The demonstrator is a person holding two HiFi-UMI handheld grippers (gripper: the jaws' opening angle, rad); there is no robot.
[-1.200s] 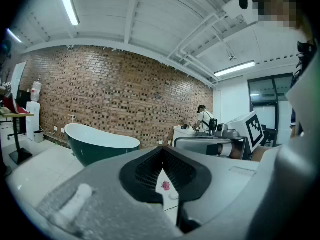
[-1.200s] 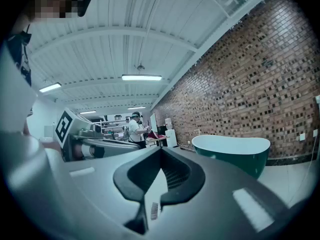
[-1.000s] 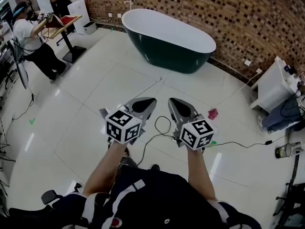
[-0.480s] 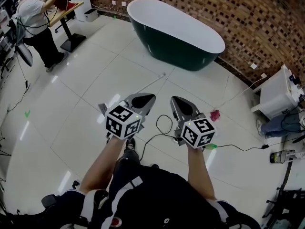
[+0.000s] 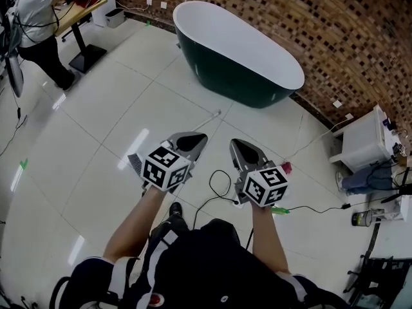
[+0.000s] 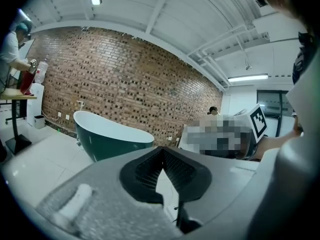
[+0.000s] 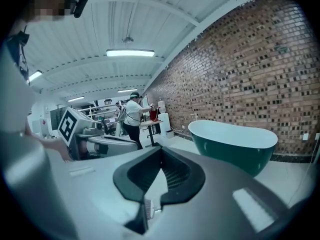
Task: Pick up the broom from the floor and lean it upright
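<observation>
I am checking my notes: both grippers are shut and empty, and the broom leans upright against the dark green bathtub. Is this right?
Not quite. The head view shows the broom lying flat on the tiled floor, apart from the dark green bathtub. The left gripper and right gripper are indeed shut and empty.

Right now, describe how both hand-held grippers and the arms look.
The left hand-held gripper and right hand-held gripper are grey tapered shells with black ribbed pads. Each carries a white cube with black square markers. Forearms are unsleeved.
</observation>
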